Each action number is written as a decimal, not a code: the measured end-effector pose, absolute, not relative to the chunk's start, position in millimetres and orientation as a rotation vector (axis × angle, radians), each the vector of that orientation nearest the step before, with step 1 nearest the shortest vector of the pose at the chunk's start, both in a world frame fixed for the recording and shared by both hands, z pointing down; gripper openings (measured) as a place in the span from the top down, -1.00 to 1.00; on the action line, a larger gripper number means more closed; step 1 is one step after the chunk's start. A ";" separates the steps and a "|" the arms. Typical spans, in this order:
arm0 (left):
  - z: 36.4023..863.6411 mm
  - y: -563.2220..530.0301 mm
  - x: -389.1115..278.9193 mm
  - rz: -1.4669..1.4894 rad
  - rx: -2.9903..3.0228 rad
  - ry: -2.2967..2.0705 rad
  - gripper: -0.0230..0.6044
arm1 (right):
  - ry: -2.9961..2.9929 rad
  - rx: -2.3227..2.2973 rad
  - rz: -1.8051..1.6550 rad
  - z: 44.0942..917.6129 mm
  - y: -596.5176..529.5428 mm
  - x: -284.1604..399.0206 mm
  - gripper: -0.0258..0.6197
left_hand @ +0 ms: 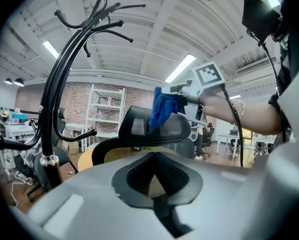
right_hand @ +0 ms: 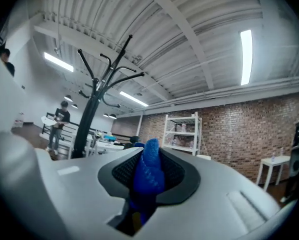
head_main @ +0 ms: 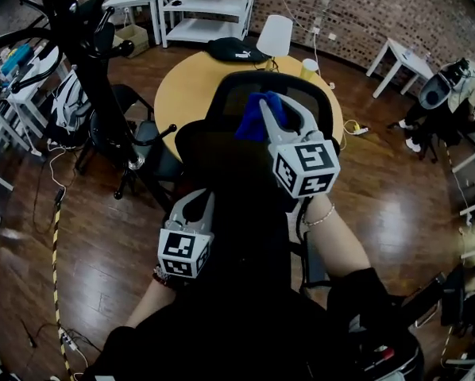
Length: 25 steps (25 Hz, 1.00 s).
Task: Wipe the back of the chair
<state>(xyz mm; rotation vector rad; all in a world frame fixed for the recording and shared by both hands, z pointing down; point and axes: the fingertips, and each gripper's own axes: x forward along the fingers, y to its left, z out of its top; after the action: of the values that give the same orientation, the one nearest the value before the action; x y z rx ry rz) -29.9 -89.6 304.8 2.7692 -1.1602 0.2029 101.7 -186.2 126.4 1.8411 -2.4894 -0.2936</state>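
Coat stand (head_main: 102, 84) rises black at the far left, well apart from the work and playing no part in it. Just right of it, the left gripper (head_main: 192, 203) sits low and near against the dark chair (head_main: 220, 105). Its own view shows the tongs pressed together with nothing caught between them. It is probably parked there to steady the chair, or simply kept clear of the wiping, though whether it actually touches the backrest is hard to tell from above. The chair stands with its mesh back towards the person and a round yellow table (head_main: 182, 86) beyond it, so the rear face is the side within reach. At the upper section of that back, the blue cloth (head_main: 256, 117) lies over the top edge and seems to meet the mesh. Farther right, the right gripper (head_main: 276, 111) is raised and reaching far, its tongs pinching the cloth with a fold standing up between them. That grip leaves the loose cloth hanging at the tips, ready to be dragged across the surface.
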 end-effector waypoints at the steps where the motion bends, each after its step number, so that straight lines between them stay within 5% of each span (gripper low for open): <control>1: 306.5 -88.4 -32.1 0.196 2.749 -1.167 0.90 | -2.381 1.892 -0.320 132.9 -183.5 126.9 0.68; 9: 321.6 -85.7 -25.9 0.213 2.676 -1.125 0.90 | -1.964 2.269 -0.133 154.4 -169.8 292.3 0.68; 25: 335.5 -83.3 -39.0 0.238 2.630 -1.124 0.90 | -1.910 2.247 -0.125 182.0 -234.4 229.5 0.68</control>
<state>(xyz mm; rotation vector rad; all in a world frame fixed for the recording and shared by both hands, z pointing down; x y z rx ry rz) -39.0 -83.3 335.5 2.6301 -1.1240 0.2376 229.5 -234.4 182.0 2.2470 -1.9096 -0.1248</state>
